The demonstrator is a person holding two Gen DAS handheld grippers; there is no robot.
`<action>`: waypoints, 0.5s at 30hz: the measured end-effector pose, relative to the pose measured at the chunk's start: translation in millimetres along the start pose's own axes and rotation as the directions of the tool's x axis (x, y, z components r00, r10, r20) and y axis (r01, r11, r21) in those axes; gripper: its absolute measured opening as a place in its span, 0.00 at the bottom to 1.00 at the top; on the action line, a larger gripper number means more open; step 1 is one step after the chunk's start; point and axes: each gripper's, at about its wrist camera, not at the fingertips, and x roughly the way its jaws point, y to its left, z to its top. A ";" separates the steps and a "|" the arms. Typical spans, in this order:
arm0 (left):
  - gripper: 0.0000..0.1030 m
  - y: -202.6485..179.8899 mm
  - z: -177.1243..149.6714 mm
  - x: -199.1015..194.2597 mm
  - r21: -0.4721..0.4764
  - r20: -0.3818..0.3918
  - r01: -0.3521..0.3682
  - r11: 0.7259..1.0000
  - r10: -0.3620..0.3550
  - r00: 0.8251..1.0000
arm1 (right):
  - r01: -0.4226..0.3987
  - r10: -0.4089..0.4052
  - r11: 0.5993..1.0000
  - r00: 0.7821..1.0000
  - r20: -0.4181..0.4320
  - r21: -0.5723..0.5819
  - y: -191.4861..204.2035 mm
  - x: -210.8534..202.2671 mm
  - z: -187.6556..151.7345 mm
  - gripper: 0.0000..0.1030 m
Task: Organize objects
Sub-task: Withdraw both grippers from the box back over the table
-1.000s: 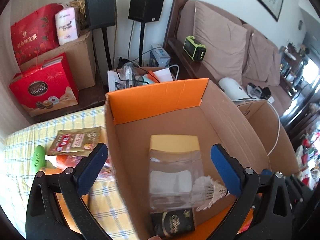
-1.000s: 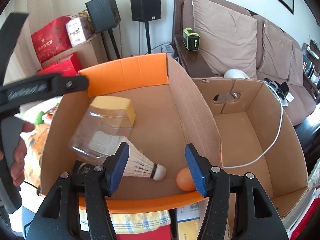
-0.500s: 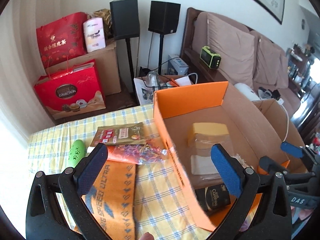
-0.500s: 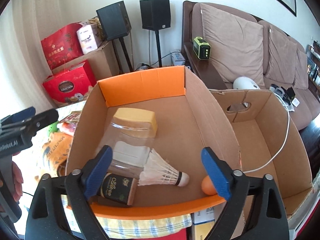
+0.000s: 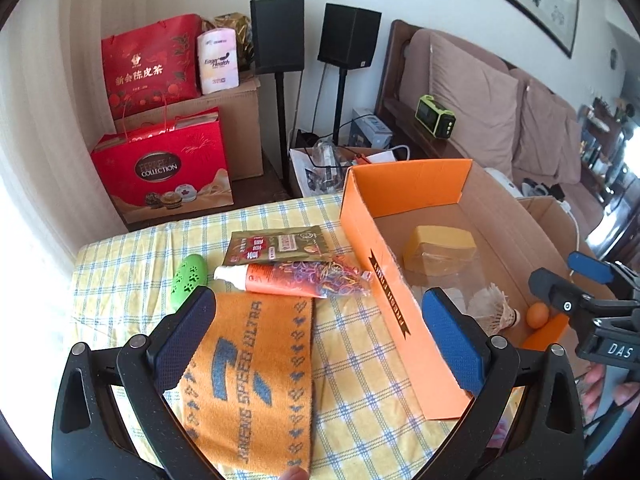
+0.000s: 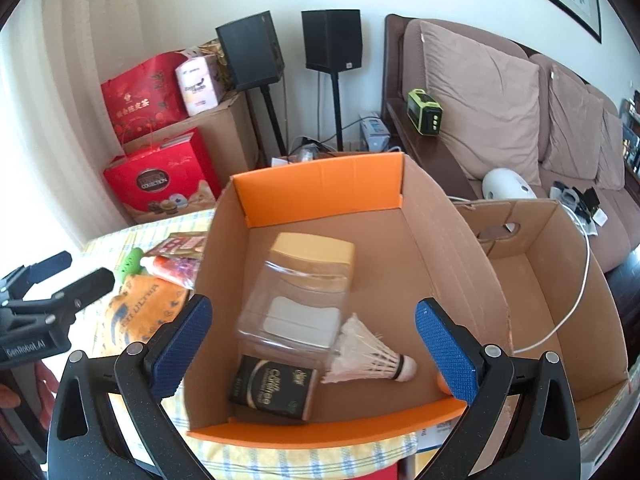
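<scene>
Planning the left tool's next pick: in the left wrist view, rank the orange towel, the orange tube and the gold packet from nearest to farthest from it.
From the open left tool:
1. Orange towel, lying on the tablecloth right between the fingers.
2. Orange tube, just past the towel's far edge, under the bag of rubber bands.
3. Gold packet, behind the tube, beside the orange box wall.

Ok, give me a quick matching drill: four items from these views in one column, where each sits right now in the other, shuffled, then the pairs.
Items:
1. shuttlecock
2. green oval case
3. orange towel
4. black coffee packet

Places:
A. on the checked cloth, far left, beside the tube's white cap
B. inside the orange box, near-left corner
C. inside the orange box, against the clear jar's base
D. flat on the cloth, under the left gripper

Pairs: 1-C, 2-A, 3-D, 4-B
</scene>
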 end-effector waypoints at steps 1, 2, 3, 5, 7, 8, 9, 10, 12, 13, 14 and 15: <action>1.00 2.7 -1.3 -1.5 -0.005 0.000 0.001 1.000 -0.001 1.000 | -0.001 0.001 1.000 1.000 0.002 -0.006 3.5 -0.4 0.2 0.99; 1.00 5.6 -2.7 -3.1 -0.009 0.002 0.002 1.000 -0.002 1.000 | -0.002 0.002 1.000 1.000 0.003 -0.012 6.7 -0.4 0.7 1.00; 1.00 8.6 -4.6 -5.1 -0.013 0.004 0.000 1.000 0.000 1.000 | -0.006 0.006 1.000 1.000 0.003 -0.017 10.0 -0.5 0.7 1.00; 1.00 14.9 -7.6 -8.9 -0.018 0.010 -0.005 1.000 0.005 1.000 | -0.011 0.011 1.000 1.000 0.005 -0.025 15.7 -0.2 0.7 1.00; 1.00 21.4 -9.8 -11.7 -0.026 0.012 -0.004 1.000 0.005 1.000 | -0.017 0.017 0.999 1.000 0.001 -0.034 22.3 0.8 1.0 1.00; 1.00 26.0 -11.0 -13.2 -0.032 0.012 -0.003 0.999 0.004 1.000 | -0.019 0.019 0.999 1.000 0.001 -0.039 25.6 1.3 1.4 1.00; 1.00 30.0 -11.9 -13.9 -0.037 0.012 -0.004 0.999 0.004 1.000 | -0.021 0.021 0.999 1.000 0.000 -0.044 29.4 1.9 2.0 1.00; 1.00 33.2 -12.4 -15.0 -0.040 0.012 -0.008 0.999 0.009 1.000 | -0.025 0.025 0.998 1.000 0.000 -0.050 33.2 2.5 2.7 1.00; 1.00 40.9 -13.8 -17.3 -0.041 0.010 -0.018 0.999 0.018 1.000 | -0.033 0.033 0.998 0.999 -0.002 -0.060 39.8 4.0 4.4 1.00; 1.00 45.4 -14.3 -18.9 -0.043 0.010 -0.025 0.999 0.025 1.000 | -0.037 0.037 0.997 0.999 -0.004 -0.065 43.6 5.1 5.8 1.00; 1.00 50.2 -14.4 -20.3 -0.047 0.012 -0.029 0.998 0.030 0.999 | -0.042 0.042 0.997 0.999 -0.003 -0.070 47.6 5.8 7.4 1.00; 1.00 54.8 -14.8 -21.8 -0.052 0.016 -0.032 0.998 0.033 0.999 | -0.046 0.046 0.996 0.999 -0.001 -0.076 51.1 6.6 8.5 1.00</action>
